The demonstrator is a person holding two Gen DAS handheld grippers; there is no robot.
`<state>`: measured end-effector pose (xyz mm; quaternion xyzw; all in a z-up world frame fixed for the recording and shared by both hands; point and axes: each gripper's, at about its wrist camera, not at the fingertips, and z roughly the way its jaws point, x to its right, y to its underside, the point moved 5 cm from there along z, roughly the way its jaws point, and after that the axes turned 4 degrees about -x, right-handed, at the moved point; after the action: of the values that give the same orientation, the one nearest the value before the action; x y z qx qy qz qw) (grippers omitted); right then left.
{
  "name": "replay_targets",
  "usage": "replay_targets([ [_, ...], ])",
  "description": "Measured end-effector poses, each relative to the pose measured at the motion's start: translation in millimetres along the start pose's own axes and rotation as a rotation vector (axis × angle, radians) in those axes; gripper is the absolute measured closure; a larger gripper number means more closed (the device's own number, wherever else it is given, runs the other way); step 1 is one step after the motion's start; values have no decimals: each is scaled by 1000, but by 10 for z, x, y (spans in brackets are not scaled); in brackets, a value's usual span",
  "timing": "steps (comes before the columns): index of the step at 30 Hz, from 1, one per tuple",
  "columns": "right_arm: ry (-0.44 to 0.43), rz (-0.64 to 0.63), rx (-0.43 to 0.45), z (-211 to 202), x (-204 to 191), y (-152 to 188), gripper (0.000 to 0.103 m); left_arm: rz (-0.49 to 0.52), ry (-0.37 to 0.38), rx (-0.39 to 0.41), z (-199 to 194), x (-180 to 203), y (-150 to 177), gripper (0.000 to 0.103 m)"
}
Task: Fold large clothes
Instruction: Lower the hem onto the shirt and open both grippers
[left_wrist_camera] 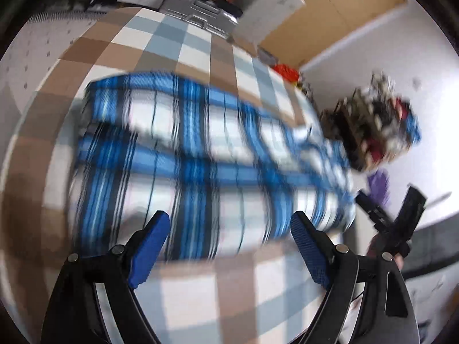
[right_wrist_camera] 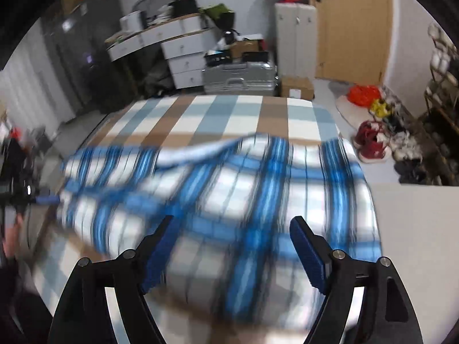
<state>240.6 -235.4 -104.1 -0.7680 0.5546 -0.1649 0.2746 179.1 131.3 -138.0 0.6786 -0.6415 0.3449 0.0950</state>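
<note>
Blue plaid garment (right_wrist_camera: 229, 189) lies spread on the bed (right_wrist_camera: 223, 111), over its checked brown, white and grey cover, blurred in both views. Left gripper (left_wrist_camera: 233, 223) hangs above the garment's near edge, jaws spread wide, nothing between them. Right gripper (right_wrist_camera: 232, 229) hangs above the garment too, also spread and empty. Beyond the bed's far end stands a silver suitcase (right_wrist_camera: 238, 77); red shoes (right_wrist_camera: 370, 140) sit on the floor off its right corner.
</note>
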Motion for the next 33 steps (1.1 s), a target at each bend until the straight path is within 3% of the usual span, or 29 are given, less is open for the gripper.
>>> replay_targets([
  [4, 90, -217, -12, -15, -205, 395, 11, 86, -158, 36, 4, -90, 219, 20],
  [9, 205, -369, -115, 407, -273, 494, 11, 203, -314, 49, 217, -185, 213, 20],
  [14, 249, -422, -190, 751, -329, 455, 14, 212, -385, 86, 410, -247, 36, 20],
  [16, 242, -417, -197, 809, -351, 408, 28, 195, -402, 94, 487, -305, -52, 20],
  [18, 218, -408, -188, 808, -357, 381, 67, 170, -391, 122, 491, -358, -135, 20],
  [20, 216, -414, -167, 775, -371, 399, 82, 131, -374, 158, 449, -421, -194, 32],
  [21, 210, -427, -150, 751, -404, 413, 91, 118, -377, 170, 423, -447, -206, 62],
  [22, 218, -455, -125, 704, -427, 439, 93, 116, -383, 166, 418, -479, -222, 92],
  [23, 229, -481, -109, 667, -433, 495, 95, 116, -367, 161, 427, -476, -216, 100],
  [28, 265, -585, -53, 462, -504, 710, 100, 127, -331, 163, 319, -497, -82, 103],
  [33, 245, -676, -24, 195, -634, 1036, 101, 114, -290, 165, 117, -470, 141, 103],
])
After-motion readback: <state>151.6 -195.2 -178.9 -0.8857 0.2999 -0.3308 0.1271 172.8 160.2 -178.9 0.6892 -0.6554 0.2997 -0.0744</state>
